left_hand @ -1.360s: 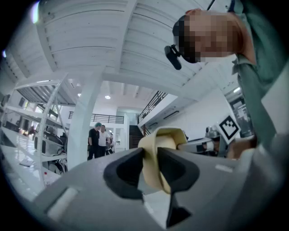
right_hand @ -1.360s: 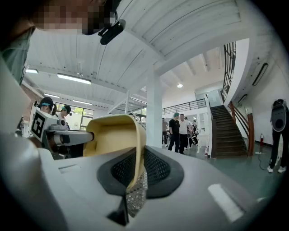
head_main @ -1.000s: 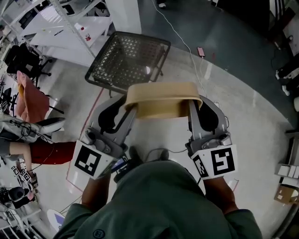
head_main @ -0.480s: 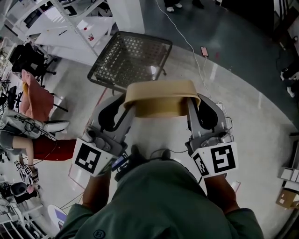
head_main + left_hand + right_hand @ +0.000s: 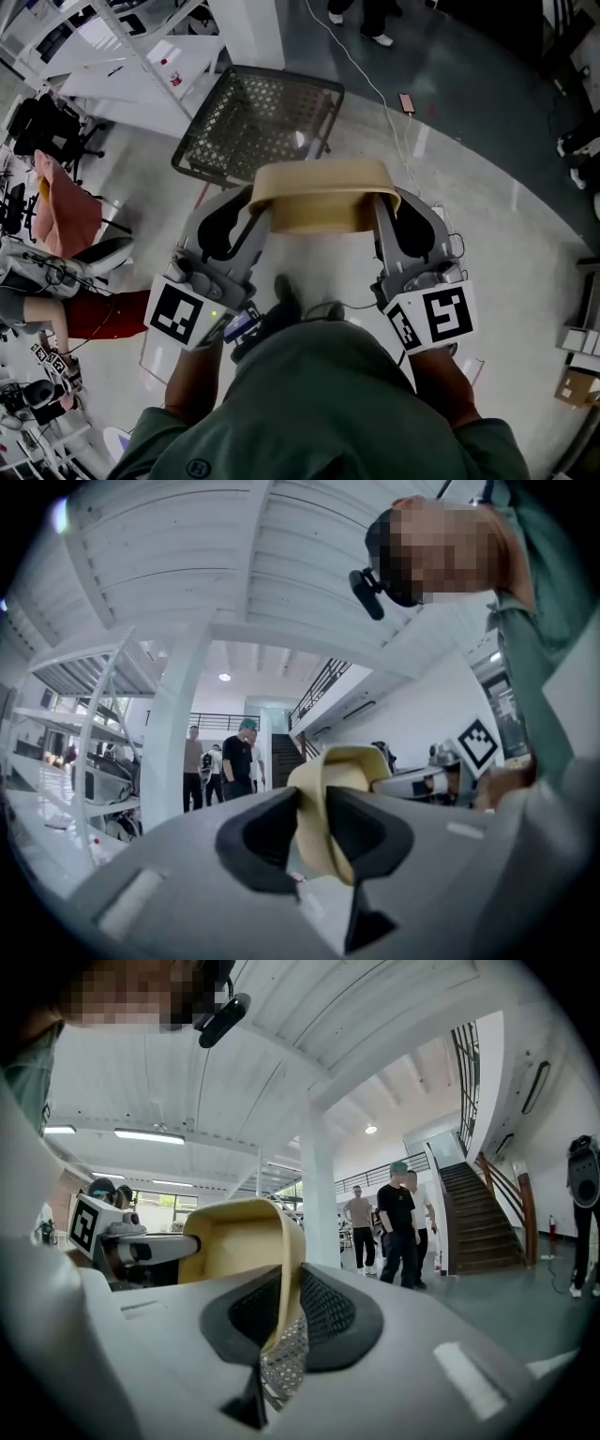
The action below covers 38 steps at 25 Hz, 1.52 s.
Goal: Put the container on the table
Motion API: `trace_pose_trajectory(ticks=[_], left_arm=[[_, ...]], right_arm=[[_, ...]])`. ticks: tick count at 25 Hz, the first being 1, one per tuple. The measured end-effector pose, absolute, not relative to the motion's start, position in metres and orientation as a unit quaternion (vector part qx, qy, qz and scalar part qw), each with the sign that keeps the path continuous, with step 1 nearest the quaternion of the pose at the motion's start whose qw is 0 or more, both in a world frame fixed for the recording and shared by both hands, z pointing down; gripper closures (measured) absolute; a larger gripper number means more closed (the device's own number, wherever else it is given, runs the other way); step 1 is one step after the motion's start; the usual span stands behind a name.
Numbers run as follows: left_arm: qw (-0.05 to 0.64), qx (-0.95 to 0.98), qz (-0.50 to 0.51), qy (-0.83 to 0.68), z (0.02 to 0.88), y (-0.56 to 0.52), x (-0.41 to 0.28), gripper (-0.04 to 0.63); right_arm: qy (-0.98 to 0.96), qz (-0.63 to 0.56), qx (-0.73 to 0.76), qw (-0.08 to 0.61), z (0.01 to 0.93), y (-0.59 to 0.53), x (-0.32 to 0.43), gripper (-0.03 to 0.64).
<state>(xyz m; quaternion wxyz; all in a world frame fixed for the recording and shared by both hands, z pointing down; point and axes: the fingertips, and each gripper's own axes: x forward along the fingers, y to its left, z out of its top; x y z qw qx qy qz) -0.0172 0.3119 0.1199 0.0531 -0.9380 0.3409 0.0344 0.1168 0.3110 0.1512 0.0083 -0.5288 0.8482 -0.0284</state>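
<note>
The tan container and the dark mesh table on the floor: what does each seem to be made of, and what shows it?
The container is probably thin plastic with a matte tan finish: thin wall, rolled rim, no gloss. Moulded fibre is possible. The mesh table is likely dark-painted metal: a regular perforated top in a solid frame.

Pale glossy floor (image 5: 525, 234), darker grey beyond. Black mesh table (image 5: 258, 122) beside white shelving (image 5: 122, 56). White pillar (image 5: 321, 1204), staircase (image 5: 483, 1213), strip lights (image 5: 150, 1135) on white ceiling. People (image 5: 398, 1227) standing near stairs.
</note>
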Motion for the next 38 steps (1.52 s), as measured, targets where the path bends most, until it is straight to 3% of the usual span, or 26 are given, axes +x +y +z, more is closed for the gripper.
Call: trace_pose_trajectory(ticks=[20,25,31,38], left_arm=[[0.033,-0.961,0.060,0.267,0.127,0.172,-0.124,0.502],[0.031,-0.960,0.052,0.274,0.129,0.177,-0.101,0.502],[0.023,-0.956,0.044,0.290,0.134,0.110,-0.110,0.503],[0.030,-0.942,0.029,0.333,0.133,0.086,-0.060,0.503]], right_arm=[[0.806,-0.023,-0.592,-0.026,0.154,0.188,0.011,0.574],[0.808,-0.024,-0.588,-0.028,0.152,0.192,0.036,0.575],[0.817,-0.038,-0.575,-0.026,0.161,0.123,0.026,0.574],[0.842,-0.043,-0.537,-0.015,0.162,0.087,0.076,0.574]])
